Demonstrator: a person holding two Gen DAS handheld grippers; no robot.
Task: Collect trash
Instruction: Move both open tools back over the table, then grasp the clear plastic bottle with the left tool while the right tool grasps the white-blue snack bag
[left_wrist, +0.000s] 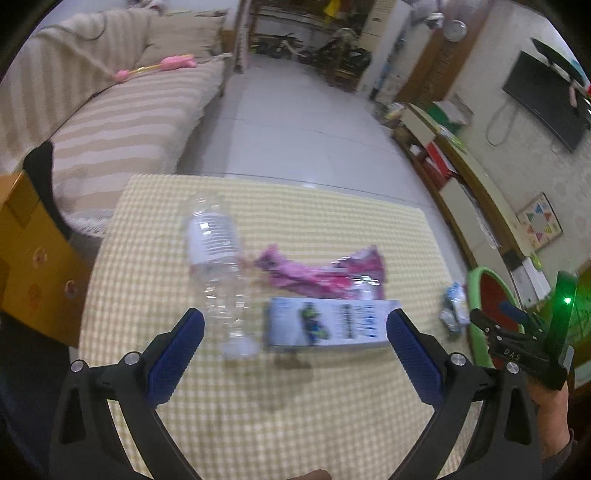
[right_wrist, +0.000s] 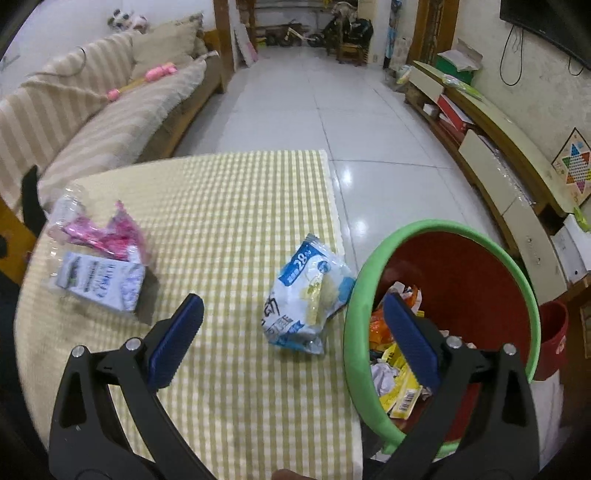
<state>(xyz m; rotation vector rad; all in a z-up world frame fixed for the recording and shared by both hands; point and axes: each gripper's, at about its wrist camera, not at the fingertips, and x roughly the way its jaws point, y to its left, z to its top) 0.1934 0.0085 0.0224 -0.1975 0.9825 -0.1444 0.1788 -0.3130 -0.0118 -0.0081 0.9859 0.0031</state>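
Note:
On the yellow checked tablecloth (left_wrist: 295, 398) lie a clear plastic bottle (left_wrist: 218, 266), a pink wrapper (left_wrist: 321, 273) and a white-blue carton (left_wrist: 332, 323). My left gripper (left_wrist: 295, 325) stands open just in front of the bottle and carton, nothing between its fingers. A blue-white snack bag (right_wrist: 308, 299) rests near the table's right edge. My right gripper (right_wrist: 293, 314) is open, the bag just ahead of it. Its right finger (right_wrist: 410, 339) overlaps the red bin with a green rim (right_wrist: 461, 280), which holds several wrappers. The bottle (right_wrist: 66, 210), wrapper (right_wrist: 107, 232) and carton (right_wrist: 101, 280) lie at left.
A striped sofa (left_wrist: 110, 122) runs along the left, with a pink toy on it. An orange box (left_wrist: 29, 266) stands at the table's left. A low TV cabinet (right_wrist: 491, 147) lines the right wall. A small red bucket (right_wrist: 552, 336) sits behind the bin. White tiled floor (right_wrist: 314, 103) stretches ahead.

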